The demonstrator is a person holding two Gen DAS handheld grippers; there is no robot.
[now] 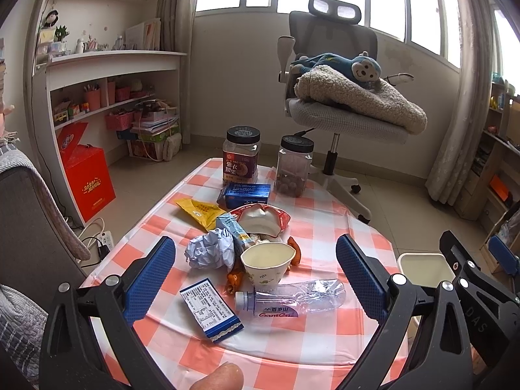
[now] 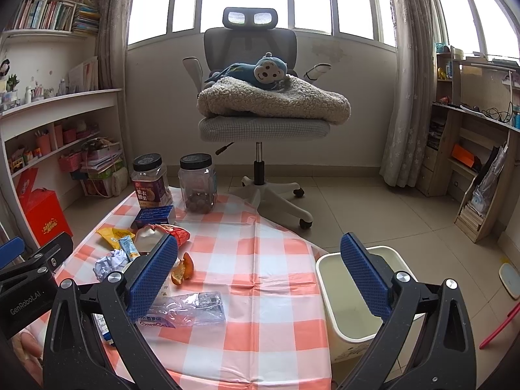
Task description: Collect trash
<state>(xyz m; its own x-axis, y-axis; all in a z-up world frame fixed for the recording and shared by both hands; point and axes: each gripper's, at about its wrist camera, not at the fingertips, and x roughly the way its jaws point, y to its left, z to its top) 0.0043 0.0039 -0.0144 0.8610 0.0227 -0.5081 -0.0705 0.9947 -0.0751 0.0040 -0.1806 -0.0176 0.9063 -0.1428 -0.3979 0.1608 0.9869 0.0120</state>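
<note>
**Risks before the first pick**

Both tools are held wide and empty. The left tool [image 1: 255,271] faces crowded trash on the tabletop [image 1: 325,227]: the paper cup [image 1: 267,265] could be tipped, the crushed bottle [image 1: 292,295] squeezed out. Right tool [image 2: 258,271]; bin [image 2: 351,295] beside the tabletop could be missed

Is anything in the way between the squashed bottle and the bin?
Nothing visible. The bottle lies near the table's edge, with only bare checked cloth between it and the open bin beside the table.
</note>
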